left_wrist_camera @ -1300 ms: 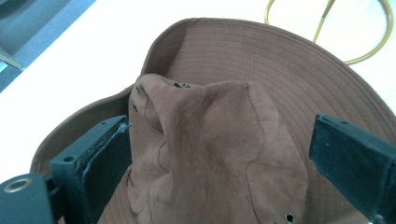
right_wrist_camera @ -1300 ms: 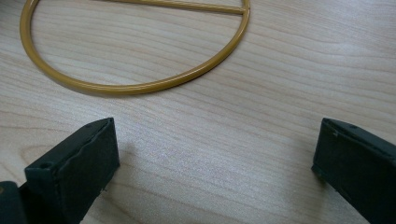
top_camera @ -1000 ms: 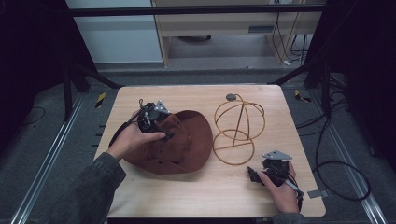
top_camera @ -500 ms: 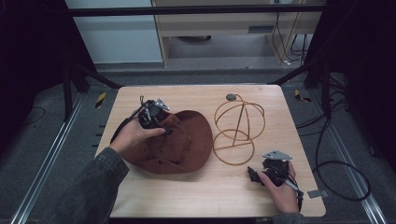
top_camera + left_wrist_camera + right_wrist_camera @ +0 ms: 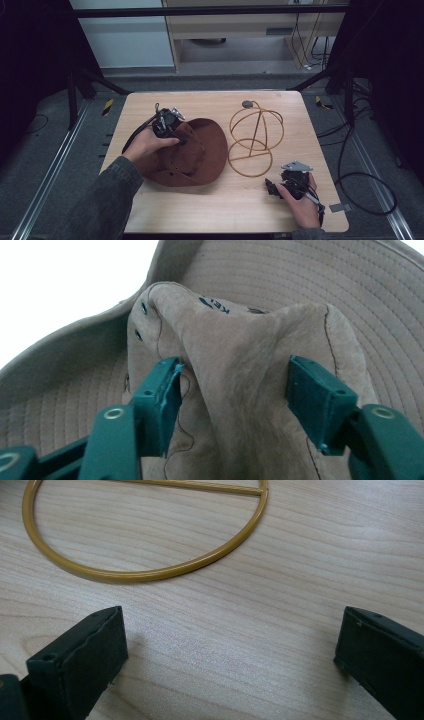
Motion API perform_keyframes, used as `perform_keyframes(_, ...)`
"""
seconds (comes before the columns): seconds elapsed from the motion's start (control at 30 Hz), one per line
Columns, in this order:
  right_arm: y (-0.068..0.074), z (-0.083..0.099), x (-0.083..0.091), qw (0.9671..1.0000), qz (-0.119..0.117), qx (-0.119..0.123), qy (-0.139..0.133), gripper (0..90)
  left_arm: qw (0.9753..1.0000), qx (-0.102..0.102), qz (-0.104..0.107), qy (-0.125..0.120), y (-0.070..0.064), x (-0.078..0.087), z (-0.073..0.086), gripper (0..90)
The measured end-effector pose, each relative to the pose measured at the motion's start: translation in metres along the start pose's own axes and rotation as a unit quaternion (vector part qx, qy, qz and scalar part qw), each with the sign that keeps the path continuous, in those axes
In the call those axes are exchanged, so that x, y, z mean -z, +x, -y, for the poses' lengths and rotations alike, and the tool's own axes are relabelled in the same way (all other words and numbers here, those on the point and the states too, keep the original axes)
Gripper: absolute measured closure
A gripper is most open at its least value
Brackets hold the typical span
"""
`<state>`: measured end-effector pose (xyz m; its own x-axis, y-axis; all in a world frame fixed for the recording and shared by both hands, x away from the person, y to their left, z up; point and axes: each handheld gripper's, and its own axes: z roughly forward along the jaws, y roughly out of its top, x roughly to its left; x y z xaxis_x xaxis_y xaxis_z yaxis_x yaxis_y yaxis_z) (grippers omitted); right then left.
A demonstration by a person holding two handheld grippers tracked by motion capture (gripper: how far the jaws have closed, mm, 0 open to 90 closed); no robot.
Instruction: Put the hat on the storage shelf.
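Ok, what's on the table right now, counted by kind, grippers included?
Brown hat: 1
Gold wire hat stand: 1
Grippers: 2, left gripper around the hat's crown, right gripper open over bare table
Total: 4

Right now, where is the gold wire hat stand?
In the high view the gold wire stand sits on the right half of the table, just right of the brown hat, with the right gripper near its base ring.

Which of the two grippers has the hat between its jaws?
The left gripper: its jaws stand on either side of the brown hat's crown. The right gripper is open over bare table, near the wire hat stand.
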<state>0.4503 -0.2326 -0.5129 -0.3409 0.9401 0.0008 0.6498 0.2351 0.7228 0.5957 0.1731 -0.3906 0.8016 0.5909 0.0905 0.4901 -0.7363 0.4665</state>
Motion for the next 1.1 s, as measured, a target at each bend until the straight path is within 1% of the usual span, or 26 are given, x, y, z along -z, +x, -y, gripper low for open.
perform_keyframes(0.33,0.000,0.000,0.000,1.0000,0.000,-0.001,0.001,0.4,0.9999,-0.007,0.007,0.005,-0.001,0.000,-0.001,49.1)
perform_keyframes(0.43,0.000,0.000,0.000,1.0000,0.000,-0.001,0.000,0.4,0.9998,-0.012,0.012,0.003,-0.002,0.002,-0.001,57.5)
perform_keyframes(0.53,0.000,0.000,0.000,1.0000,0.000,0.000,0.000,0.4,0.9997,-0.019,0.015,0.009,-0.001,0.002,0.000,67.4)
perform_keyframes(0.67,0.000,0.000,0.000,1.0000,0.000,0.000,0.000,0.4,0.9993,-0.017,0.025,0.021,0.001,0.001,0.001,80.2)
perform_keyframes(0.8,0.000,0.000,0.000,1.0000,-0.001,0.000,0.001,0.4,0.9991,-0.013,0.032,0.026,0.001,0.001,0.001,87.7)
perform_keyframes(0.93,0.000,0.000,0.000,1.0000,-0.001,0.000,0.000,0.4,0.9990,-0.013,0.036,0.022,0.001,0.006,0.002,88.5)
perform_keyframes(1.1,0.000,0.000,0.000,1.0000,-0.001,0.001,0.000,0.4,0.9994,-0.015,0.029,0.014,0.001,0.014,0.004,88.6)
